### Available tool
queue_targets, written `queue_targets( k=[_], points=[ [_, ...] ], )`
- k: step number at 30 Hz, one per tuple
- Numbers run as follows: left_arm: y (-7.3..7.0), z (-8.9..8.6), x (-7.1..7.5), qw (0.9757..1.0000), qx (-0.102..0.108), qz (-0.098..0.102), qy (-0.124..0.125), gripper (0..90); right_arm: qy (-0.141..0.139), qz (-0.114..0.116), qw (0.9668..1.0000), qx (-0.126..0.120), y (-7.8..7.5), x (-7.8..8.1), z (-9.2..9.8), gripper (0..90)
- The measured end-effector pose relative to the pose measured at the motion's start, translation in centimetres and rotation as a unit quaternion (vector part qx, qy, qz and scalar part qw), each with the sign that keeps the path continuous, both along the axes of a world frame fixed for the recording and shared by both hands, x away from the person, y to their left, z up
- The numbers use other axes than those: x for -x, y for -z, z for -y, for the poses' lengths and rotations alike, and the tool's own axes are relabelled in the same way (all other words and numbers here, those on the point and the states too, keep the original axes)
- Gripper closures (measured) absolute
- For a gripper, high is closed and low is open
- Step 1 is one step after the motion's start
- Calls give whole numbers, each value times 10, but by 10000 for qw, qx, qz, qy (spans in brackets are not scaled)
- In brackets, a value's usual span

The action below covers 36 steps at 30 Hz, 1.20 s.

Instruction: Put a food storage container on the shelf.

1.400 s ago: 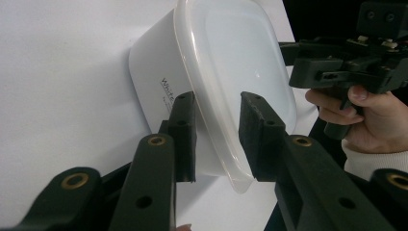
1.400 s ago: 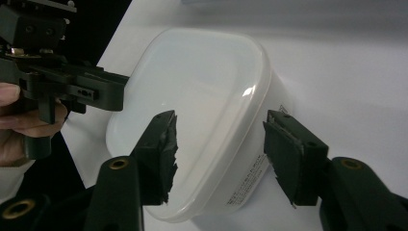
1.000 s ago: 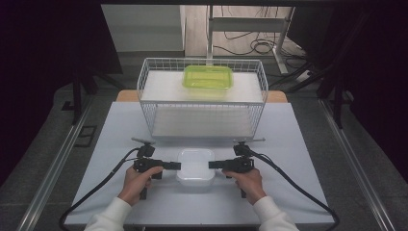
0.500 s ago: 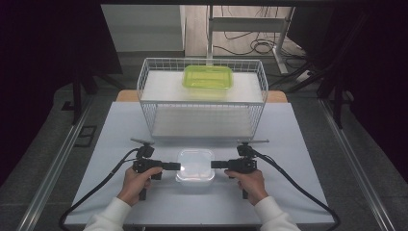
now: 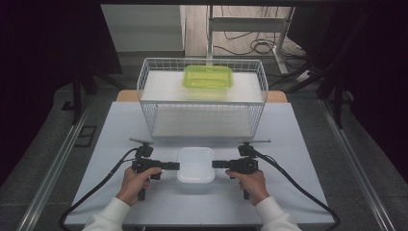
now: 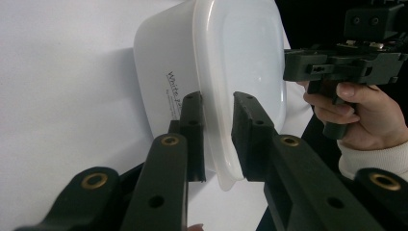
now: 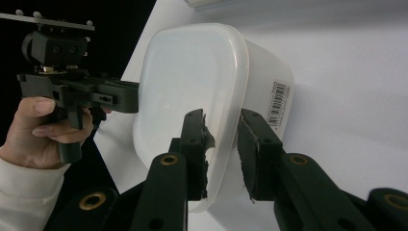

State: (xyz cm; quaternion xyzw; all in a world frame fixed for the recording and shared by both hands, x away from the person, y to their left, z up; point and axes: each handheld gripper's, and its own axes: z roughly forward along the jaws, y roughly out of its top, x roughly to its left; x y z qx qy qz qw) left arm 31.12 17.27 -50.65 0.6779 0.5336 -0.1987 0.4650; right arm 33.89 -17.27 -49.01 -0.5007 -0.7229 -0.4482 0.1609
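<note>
On the pale table (image 5: 120,130), in the high view, the white box (image 5: 196,165) sits just in front of the wire basket (image 5: 202,98), squarely between your left gripper (image 5: 174,166) and right gripper (image 5: 217,164). In the left gripper view your jaws have just been closing astride the box's lid rim (image 6: 219,144), seemingly not yet pinching it. The right gripper view shows the same at the opposite rim (image 7: 226,144), jaws narrowing, a sliver of gap seemingly left.

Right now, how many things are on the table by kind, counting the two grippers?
Lidded containers: 2, the white container and the green container
Wire baskets: 1, the wire basket holding the green one
Grippers: 2, the left gripper and the right gripper
Total: 5
</note>
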Motion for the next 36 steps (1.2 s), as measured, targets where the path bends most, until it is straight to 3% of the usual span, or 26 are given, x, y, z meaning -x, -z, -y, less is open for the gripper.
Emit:
queue_targets(
  k=[25,36],
  points=[
    [-6,0,3,9996,-20,269,-1,792,-155,407,9990,43,-11,3,2,768],
    [-16,1,5,9989,15,478,-12,794,-151,633,9979,35,-21,5,3,768]
  ],
)
